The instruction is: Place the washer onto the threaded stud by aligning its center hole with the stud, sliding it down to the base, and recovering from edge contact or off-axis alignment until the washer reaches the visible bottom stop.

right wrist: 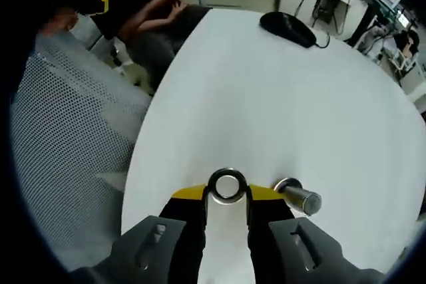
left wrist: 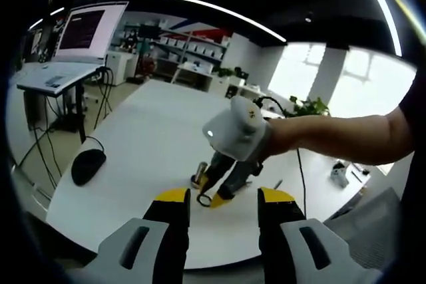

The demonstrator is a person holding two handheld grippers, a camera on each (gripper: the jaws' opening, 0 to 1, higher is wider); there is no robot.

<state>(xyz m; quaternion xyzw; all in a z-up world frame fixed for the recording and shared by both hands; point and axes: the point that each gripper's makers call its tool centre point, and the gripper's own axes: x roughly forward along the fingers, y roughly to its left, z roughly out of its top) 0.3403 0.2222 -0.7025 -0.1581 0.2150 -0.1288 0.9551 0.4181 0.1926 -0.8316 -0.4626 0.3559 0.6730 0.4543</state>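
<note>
I have the washer [right wrist: 227,186] clamped in the right gripper [right wrist: 227,199], just beside the stud [right wrist: 299,198]; left gripper [left wrist: 223,204] open; next, centre hole over stud tip

- I see a white round table [left wrist: 153,138]; a black mouse [left wrist: 88,165] rests near its edge.
- Beyond the table, a desk with a lit monitor [left wrist: 90,30].
- Behind the table: shelving [left wrist: 190,48], bright windows [left wrist: 353,78], ceiling light strips [left wrist: 200,4].
- Beside the table, a mesh chair [right wrist: 66,144].
</note>
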